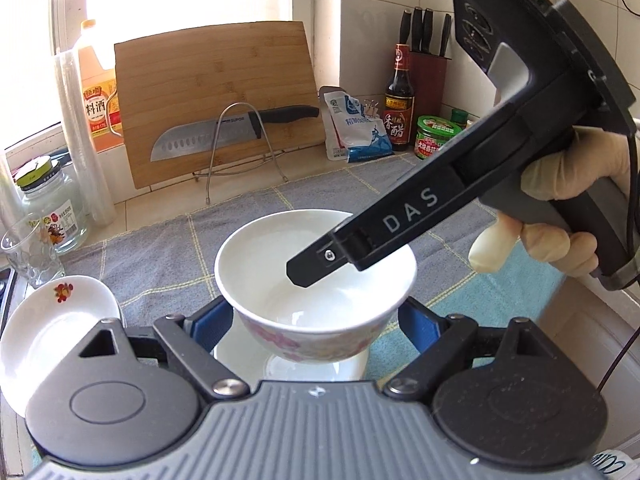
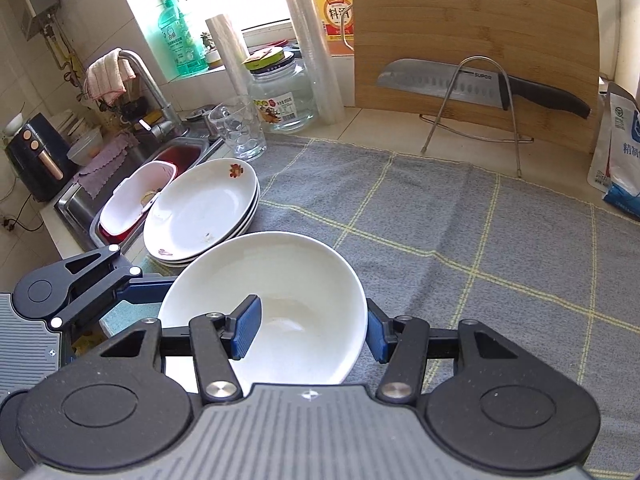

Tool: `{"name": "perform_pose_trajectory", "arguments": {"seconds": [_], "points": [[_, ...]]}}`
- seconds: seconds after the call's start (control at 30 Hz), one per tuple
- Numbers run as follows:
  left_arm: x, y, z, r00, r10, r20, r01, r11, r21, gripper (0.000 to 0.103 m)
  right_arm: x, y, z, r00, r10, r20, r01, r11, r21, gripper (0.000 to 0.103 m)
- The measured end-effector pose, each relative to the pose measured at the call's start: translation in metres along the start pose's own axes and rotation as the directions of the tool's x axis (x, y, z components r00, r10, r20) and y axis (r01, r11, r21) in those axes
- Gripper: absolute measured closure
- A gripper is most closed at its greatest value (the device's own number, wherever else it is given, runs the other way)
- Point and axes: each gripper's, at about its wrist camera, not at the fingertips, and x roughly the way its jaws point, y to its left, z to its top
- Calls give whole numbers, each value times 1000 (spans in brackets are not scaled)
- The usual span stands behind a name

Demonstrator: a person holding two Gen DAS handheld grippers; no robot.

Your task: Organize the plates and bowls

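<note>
A white bowl (image 1: 316,264) with pink flowers on its outside sits between the blue pads of my left gripper (image 1: 316,320), which stands wide open around it. The bowl hangs over a white plate (image 1: 320,364) just below it. My right gripper (image 2: 314,330) straddles the bowl's (image 2: 272,304) right rim: one pad (image 2: 246,326) is inside the bowl, the other (image 2: 376,334) outside. Whether it clamps the rim is unclear. In the left wrist view the right gripper (image 1: 308,272) reaches into the bowl from the right. A stack of flowered plates (image 2: 200,212) sits beside the sink.
A grey checked cloth (image 2: 460,240) covers the counter. At the back stand a cutting board (image 2: 472,52) with a knife (image 2: 480,84) on a wire rack, a glass (image 2: 238,128), a jar (image 2: 280,96), bottles and a salt bag (image 1: 356,128). The sink (image 2: 132,184) lies left.
</note>
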Motion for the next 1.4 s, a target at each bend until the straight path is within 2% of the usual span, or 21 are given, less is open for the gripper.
{"name": "perform_pose_trajectory", "arguments": {"seconds": [0.33, 0.83, 1.03, 1.1, 1.23, 1.4], "points": [[7, 13, -19, 1000, -8, -30, 7, 1000, -21, 14, 24, 8, -5, 999, -10, -33, 10, 1000, -1, 43], [21, 18, -24, 996, -31, -79, 27, 999, -46, 14, 34, 8, -5, 999, -6, -50, 5, 1000, -14, 42], [21, 21, -27, 996, -42, -83, 38, 998, -46, 11, 35, 10, -5, 999, -5, -42, 4, 1000, -23, 32], [20, 22, -26, 995, -54, -83, 51, 998, -47, 10, 32, 9, -5, 1000, 5, -26, -5, 1000, -16, 22], [14, 24, -27, 996, -57, -74, 55, 998, -33, 9, 24, 9, -4, 1000, 5, 11, -4, 999, -35, 20], [5, 32, -34, 993, -94, -76, 95, 996, 0, 5, 6, 11, -8, 997, 28, 71, -21, 996, -87, 7]]}}
